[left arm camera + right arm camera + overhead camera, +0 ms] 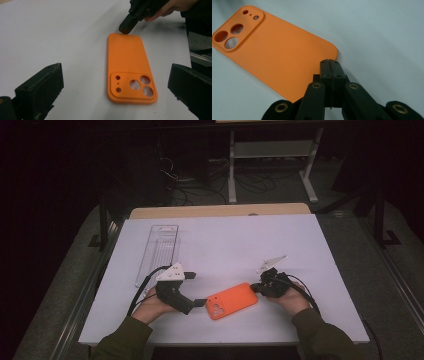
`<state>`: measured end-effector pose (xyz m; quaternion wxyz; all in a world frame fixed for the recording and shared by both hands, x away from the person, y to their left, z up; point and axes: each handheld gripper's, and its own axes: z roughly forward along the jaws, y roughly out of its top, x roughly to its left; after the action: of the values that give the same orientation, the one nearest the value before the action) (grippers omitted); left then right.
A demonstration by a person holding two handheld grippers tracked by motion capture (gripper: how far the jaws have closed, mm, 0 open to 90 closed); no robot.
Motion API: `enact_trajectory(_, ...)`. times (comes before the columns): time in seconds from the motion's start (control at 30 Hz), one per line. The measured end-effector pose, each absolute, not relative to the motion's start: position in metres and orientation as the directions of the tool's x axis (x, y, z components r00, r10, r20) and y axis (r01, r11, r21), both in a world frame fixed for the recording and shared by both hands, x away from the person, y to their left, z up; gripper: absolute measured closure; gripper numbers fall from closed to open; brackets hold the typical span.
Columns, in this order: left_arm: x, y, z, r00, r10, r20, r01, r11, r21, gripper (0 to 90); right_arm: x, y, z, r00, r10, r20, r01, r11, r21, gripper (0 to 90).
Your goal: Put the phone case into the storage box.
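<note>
Your white table [220, 240] filling the frame's middle, orange phone case [232, 300] lying flat at lower centre, back up, rounded corners, raised camera block with 3 large holes, your left gripper [195, 290] jaws wide apart around its camera end, your right gripper [255, 288] jaws pressed together, empty, tips at its plain end.

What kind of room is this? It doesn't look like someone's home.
Probably a lab or workshop set up for recording. A white work table stands in a dark room, cables trail over the floor behind it, and a metal frame stand stands there too. A person works on an orange phone case.
</note>
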<state>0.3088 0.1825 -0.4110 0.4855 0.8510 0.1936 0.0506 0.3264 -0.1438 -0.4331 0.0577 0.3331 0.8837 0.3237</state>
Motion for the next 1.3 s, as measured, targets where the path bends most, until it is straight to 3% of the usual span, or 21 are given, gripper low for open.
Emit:
enact_trajectory(0.3,0.309,0.183,-0.411,0.921,0.377,-0.101,0.280,-0.457,0.844,0.0,0.326,-0.138,-0.434,-0.789,0.605,0.106,0.532,0.586,0.611,88.0)
enact_trajectory(0.4,0.309,0.183,-0.411,0.921,0.378,-0.100,0.279,-0.456,0.845,0.0,0.324,-0.139,-0.431,-0.787,0.608,0.105,0.529,0.577,0.623,84.2)
enact_trajectory(0.67,0.309,0.183,-0.411,0.921,0.377,-0.100,0.278,-0.456,0.845,0.0,0.316,-0.152,-0.417,-0.768,0.632,0.105,0.519,0.518,0.680,62.9)
enact_trajectory(0.7,0.309,0.183,-0.411,0.921,0.376,-0.101,0.279,-0.458,0.844,0.0,0.312,-0.155,-0.414,-0.756,0.646,0.107,0.520,0.493,0.698,53.4)
enact_trajectory(0.83,0.309,0.183,-0.411,0.922,0.375,-0.101,0.279,-0.459,0.843,0.0,0.304,-0.163,-0.410,-0.734,0.674,0.084,0.505,0.460,0.730,36.6)
enact_trajectory(0.87,0.309,0.183,-0.411,0.922,0.375,-0.101,0.279,-0.459,0.843,0.0,0.304,-0.163,-0.410,-0.734,0.674,0.084,0.505,0.460,0.730,36.6)
enact_trajectory(0.9,0.309,0.183,-0.410,0.922,0.374,-0.097,0.276,-0.462,0.843,0.0,0.300,-0.167,-0.410,-0.726,0.684,0.074,0.501,0.451,0.738,27.8)
enact_trajectory(1.0,0.309,0.183,-0.410,0.922,0.375,-0.097,0.277,-0.462,0.843,0.0,0.294,-0.173,-0.411,-0.710,0.702,0.060,0.488,0.429,0.760,17.7)
enact_trajectory(1.13,0.309,0.183,-0.410,0.922,0.374,-0.097,0.276,-0.462,0.843,0.0,0.284,-0.184,-0.414,-0.699,0.712,0.062,0.475,0.399,0.785,10.2)
enact_trajectory(1.2,0.309,0.183,-0.410,0.921,0.376,-0.105,0.282,-0.456,0.844,0.0,0.280,-0.187,-0.417,-0.699,0.713,0.064,0.473,0.393,0.788,1.0)
enact_trajectory(1.3,0.309,0.183,-0.410,0.920,0.378,-0.106,0.284,-0.452,0.846,0.0,0.276,-0.191,-0.421,-0.697,0.714,0.071,0.482,0.393,0.783,0.0)
